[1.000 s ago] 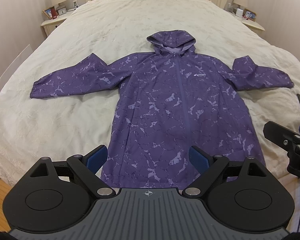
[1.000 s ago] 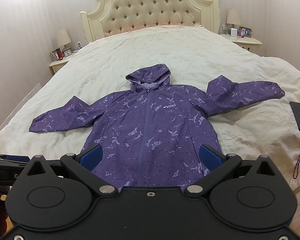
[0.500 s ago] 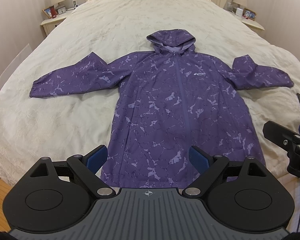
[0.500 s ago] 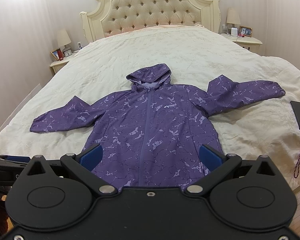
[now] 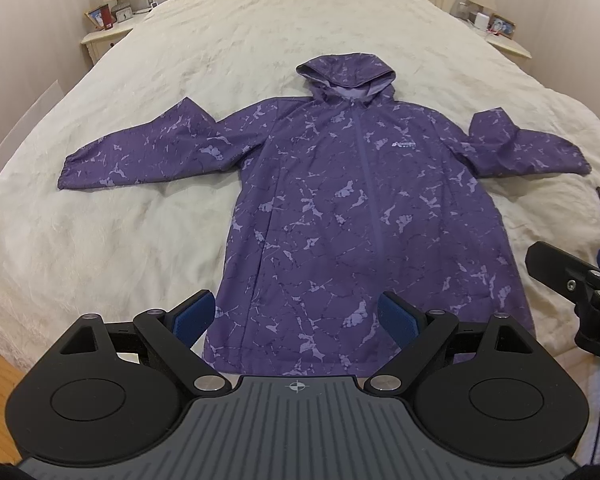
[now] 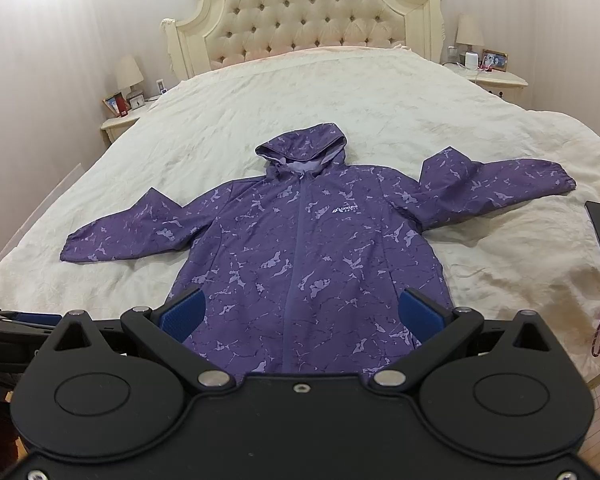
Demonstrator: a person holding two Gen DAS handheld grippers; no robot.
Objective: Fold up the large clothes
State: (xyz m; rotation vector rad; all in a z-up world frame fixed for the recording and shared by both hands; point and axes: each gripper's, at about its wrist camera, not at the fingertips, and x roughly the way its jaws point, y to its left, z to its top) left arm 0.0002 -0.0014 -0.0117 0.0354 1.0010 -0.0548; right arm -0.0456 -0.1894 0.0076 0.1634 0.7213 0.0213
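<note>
Your hooded jacket (image 5: 360, 216) lies face-up, zipped, sleeves spread on the bed (image 5: 100, 240), ready for folding. Your left claw (image 5: 296, 316) and right claw (image 6: 302, 316) hover spread above its near hem, gripping nothing.

- On the chest of the purple hooded zip jacket with a pale marbled print (image 6: 312, 264), a small white logo (image 6: 345, 209): a slanted mark followed by letters that look like "DOO…", with a second, smaller line beneath it too tiny to read.
- In the left wrist view the same white logo (image 5: 402, 144) is only a blur, not legible.
</note>
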